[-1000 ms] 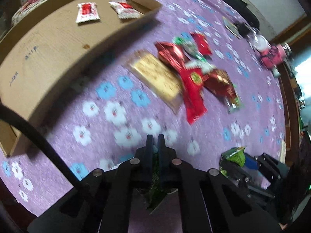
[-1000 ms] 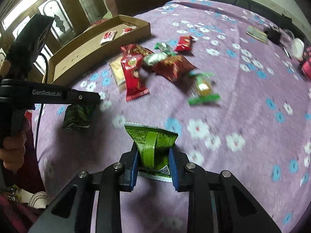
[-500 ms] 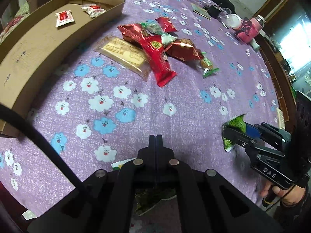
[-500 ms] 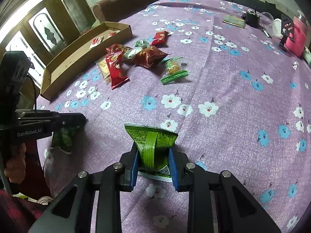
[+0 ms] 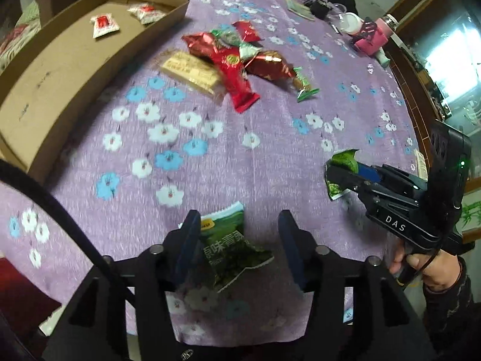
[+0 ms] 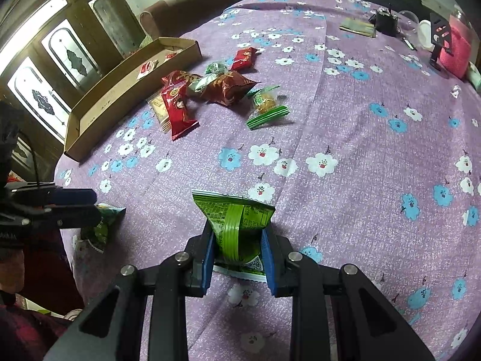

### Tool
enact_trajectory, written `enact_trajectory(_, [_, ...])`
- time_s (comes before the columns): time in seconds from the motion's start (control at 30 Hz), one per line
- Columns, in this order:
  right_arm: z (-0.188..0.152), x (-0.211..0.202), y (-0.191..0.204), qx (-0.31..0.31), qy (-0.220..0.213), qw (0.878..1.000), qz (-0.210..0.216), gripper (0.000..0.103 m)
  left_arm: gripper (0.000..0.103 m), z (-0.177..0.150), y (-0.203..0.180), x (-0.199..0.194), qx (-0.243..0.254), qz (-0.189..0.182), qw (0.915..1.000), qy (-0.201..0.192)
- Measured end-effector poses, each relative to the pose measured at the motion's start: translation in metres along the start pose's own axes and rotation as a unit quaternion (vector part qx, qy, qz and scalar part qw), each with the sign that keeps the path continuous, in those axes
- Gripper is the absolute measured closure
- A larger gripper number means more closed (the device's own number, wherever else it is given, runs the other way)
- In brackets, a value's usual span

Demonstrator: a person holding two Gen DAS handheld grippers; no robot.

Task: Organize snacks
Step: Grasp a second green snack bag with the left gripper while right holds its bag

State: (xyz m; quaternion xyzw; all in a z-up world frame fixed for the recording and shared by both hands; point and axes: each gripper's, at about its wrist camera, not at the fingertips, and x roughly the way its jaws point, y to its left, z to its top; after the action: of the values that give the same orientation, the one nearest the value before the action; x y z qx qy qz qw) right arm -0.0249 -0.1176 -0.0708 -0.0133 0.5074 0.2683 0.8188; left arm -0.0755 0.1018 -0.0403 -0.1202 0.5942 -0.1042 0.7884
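Note:
My left gripper [image 5: 238,215] is opening; its jaws stand apart over a dark green snack packet [image 5: 231,249] that lies on the purple flowered cloth, against the left finger, with no pad pressing it. The right wrist view shows this gripper [image 6: 96,206] and packet [image 6: 102,225] near the table's left edge. My right gripper [image 6: 239,231] is shut on a light green packet [image 6: 237,225], held upright above the cloth. A pile of red, gold and green snacks [image 5: 234,57] lies mid-table beside a cardboard tray [image 5: 60,69] holding two small red-and-white packets.
A pink bottle [image 6: 454,54], a white cup [image 6: 425,30], a black object [image 6: 386,22] and a booklet [image 6: 357,27] sit at the far right. A small green-striped packet [image 6: 266,108] lies apart from the pile. A sofa stands beyond the table.
The left jaws, earlier shut on the dark green packet, have parted and the packet now rests loose between them. The left gripper drew back from the tray. The right grip is unchanged.

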Motion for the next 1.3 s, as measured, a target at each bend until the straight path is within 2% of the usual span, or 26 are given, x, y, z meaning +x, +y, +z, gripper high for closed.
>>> enact_trajectory(0.1, [0.0, 0.0, 0.002, -0.009, 0.0, 1.0, -0.003, 0.076, 0.047, -0.004, 0.004, 0.005, -0.022, -0.003, 0.9996, 0.02])
enact_trajectory(0.17, [-0.001, 0.0, 0.004, -0.016, 0.0, 1.0, -0.007, 0.076, 0.047, -0.006, 0.005, 0.008, -0.023, 0.006, 0.9995, 0.02])
enact_trajectory(0.37, [0.0, 0.0, 0.003, -0.021, 0.0, 1.0, -0.004, 0.076, 0.045, -0.013, -0.002, 0.013, -0.001, 0.017, 0.9993, 0.032])
enact_trajectory(0.47, [0.001, 0.001, 0.003, -0.023, 0.002, 1.0, -0.002, 0.076, 0.04, -0.016, -0.003, 0.015, 0.002, 0.015, 0.9988, 0.047])
enact_trajectory(0.53, [0.001, 0.001, 0.002, -0.022, 0.001, 1.0, 0.0, 0.076, 0.038, -0.017, -0.005, 0.02, 0.013, 0.027, 0.9984, 0.047])
enact_trajectory(0.57, [0.001, 0.001, 0.002, -0.023, 0.001, 1.0, 0.0, 0.076, 0.044, -0.017, -0.007, 0.021, 0.019, 0.033, 0.9983, 0.044])
enact_trajectory(0.6, [0.001, 0.001, 0.003, -0.024, 0.002, 1.0, -0.001, 0.076, 0.057, -0.017, -0.013, 0.022, 0.039, 0.054, 0.9968, 0.044])
enact_trajectory(0.63, [0.001, 0.001, 0.003, -0.026, 0.002, 1.0, -0.002, 0.076, 0.061, -0.018, -0.017, 0.023, 0.056, 0.068, 0.9952, 0.042])
enact_trajectory(0.7, [0.001, 0.001, 0.003, -0.029, 0.002, 1.0, -0.003, 0.076, 0.07, -0.02, -0.019, 0.023, 0.065, 0.061, 0.9951, 0.044])
enact_trajectory(0.87, [0.0, 0.0, 0.005, -0.037, -0.001, 0.999, -0.013, 0.076, 0.073, -0.019, -0.009, 0.017, 0.051, 0.037, 0.9975, 0.033])
enact_trajectory(1.17, [-0.004, -0.005, 0.007, -0.026, -0.003, 1.0, -0.016, 0.076, 0.073, -0.017, -0.012, 0.011, 0.073, 0.052, 0.9959, -0.003])
enact_trajectory(1.3, [-0.002, -0.006, 0.02, -0.03, -0.006, 0.999, -0.01, 0.076, 0.073, -0.006, -0.014, 0.016, 0.069, 0.057, 0.9957, -0.024])
